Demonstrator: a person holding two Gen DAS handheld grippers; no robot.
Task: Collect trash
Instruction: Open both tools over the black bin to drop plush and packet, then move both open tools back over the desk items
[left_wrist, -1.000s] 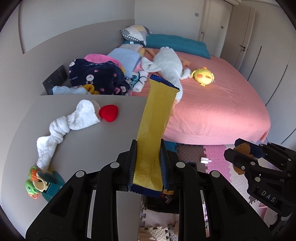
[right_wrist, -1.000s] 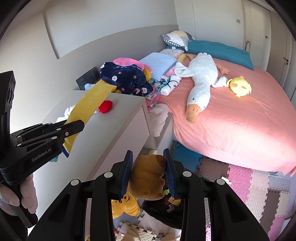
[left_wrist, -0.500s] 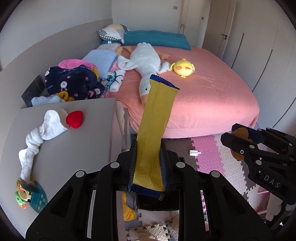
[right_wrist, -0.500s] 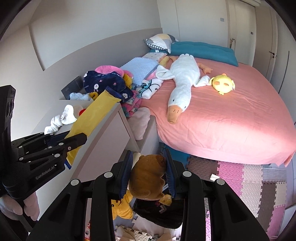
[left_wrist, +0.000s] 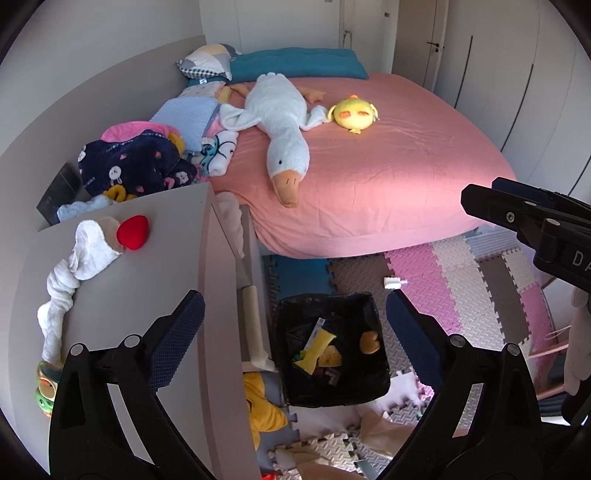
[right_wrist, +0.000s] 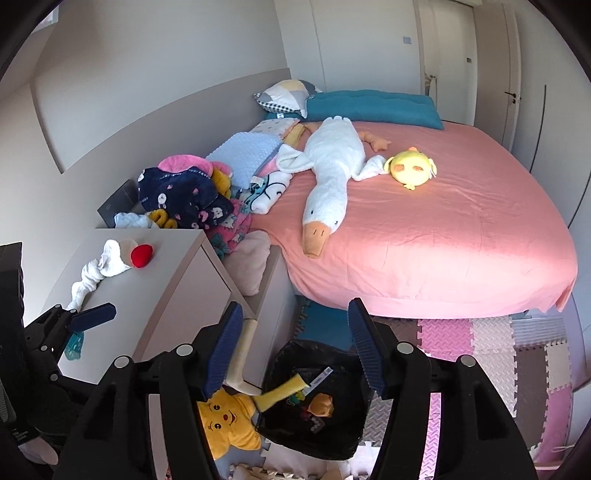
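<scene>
Jaws wide open and empty on left gripper and right gripper above black-lined trash bin; flat yellow wrapper inside looks light, floppy, best pinched mid-length.

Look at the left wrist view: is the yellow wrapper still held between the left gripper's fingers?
No: the left gripper is open and empty, and the yellow wrapper lies inside the black trash bin below.
</scene>
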